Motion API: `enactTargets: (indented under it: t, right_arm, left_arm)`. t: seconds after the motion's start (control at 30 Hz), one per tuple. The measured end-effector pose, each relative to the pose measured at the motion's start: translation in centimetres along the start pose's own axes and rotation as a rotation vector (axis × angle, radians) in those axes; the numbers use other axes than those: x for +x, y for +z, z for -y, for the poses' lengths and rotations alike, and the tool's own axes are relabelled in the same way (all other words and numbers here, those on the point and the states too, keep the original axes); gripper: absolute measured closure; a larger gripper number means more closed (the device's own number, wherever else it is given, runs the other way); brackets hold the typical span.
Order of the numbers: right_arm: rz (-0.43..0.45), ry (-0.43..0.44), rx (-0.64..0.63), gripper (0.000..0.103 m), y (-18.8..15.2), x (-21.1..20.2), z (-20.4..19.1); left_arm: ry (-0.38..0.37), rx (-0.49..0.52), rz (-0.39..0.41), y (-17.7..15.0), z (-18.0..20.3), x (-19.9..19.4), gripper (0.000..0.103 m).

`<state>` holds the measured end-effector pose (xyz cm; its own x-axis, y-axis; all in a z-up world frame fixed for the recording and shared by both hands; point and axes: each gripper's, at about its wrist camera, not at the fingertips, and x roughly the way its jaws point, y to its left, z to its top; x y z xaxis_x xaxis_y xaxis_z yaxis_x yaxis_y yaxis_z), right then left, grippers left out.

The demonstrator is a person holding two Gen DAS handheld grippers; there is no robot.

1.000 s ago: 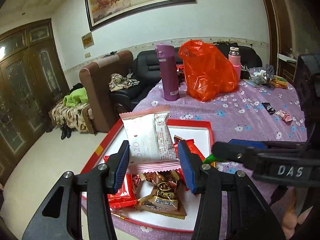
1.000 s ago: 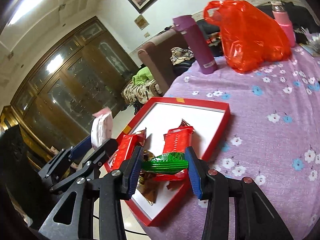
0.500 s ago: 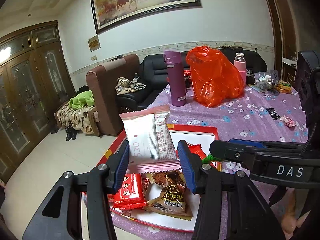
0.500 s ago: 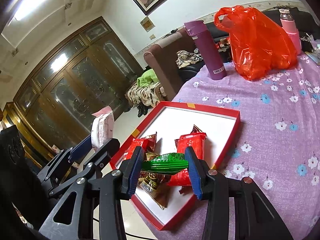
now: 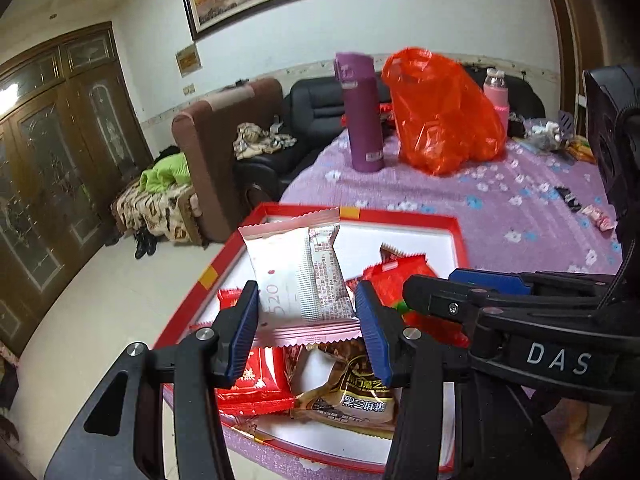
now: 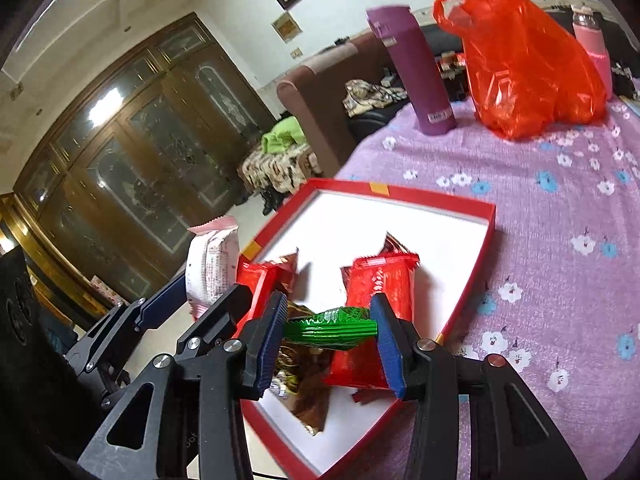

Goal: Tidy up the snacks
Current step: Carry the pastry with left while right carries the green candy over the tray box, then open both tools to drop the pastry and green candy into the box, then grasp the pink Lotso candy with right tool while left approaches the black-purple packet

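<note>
A living room with dark wooden cabinets and sofas is seen behind a table (image 6: pixel 560 208) that is covered with a purple flowered cloth, on which a purple flask (image 5: pixel 362 120), an orange plastic bag (image 5: pixel 440 120) and a pink bottle (image 5: pixel 496 92) are set at the far side. Near the table's edge a shallow red tray (image 6: pixel 476 256) with a white floor is placed, and red and brown snack packs are gathered at its near end while the far end is left bare. A pink-and-white snack packet (image 5: pixel 298 280) is clamped upright by its lower part in the left gripper (image 5: pixel 306 320), above the tray's near half. A small green snack wrapper (image 6: pixel 332 326) is pinched crosswise in the right gripper (image 6: pixel 330 328), above the red pack (image 6: pixel 376 312) in the tray. The step in hand is judged to be the placing of both snacks into the tray. It would be done best if each piece were lowered over bare white floor (not onto the pile), the two tools were kept apart, since they are close together, and the grips were released only once the packets are low.
</note>
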<state>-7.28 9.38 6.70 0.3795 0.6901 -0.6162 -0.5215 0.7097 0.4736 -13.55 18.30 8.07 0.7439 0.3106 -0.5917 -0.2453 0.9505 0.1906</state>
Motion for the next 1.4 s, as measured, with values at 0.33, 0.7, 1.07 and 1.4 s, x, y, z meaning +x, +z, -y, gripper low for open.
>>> enactTargets:
  t: [0.33, 0.7, 1.07, 1.4]
  right_arm:
    - [-0.05, -0.058, -0.024, 0.058, -0.2, 3.0, 0.5]
    - [-0.116, -0.14, -0.019, 0.045, 2.6, 5.8, 1.1]
    - [0.176, -0.337, 0.01, 0.026, 3.7, -9.0, 11.3]
    - [0.234, -0.556, 0.445, 0.024, 2.4, -20.2, 31.7]
  left_arm:
    - [-0.005, 0.007, -0.087, -0.7, 0.4, 2.9, 0.056]
    - [0.023, 0.006, -0.178, 1.5, 1.4, 5.7, 0.04]
    - [0.02, 0.054, -0.064, 2.1, 2.8, 1.2, 0.021]
    - [-0.09, 0.159, -0.051, 3.3, 8.8, -1.3, 0.021]
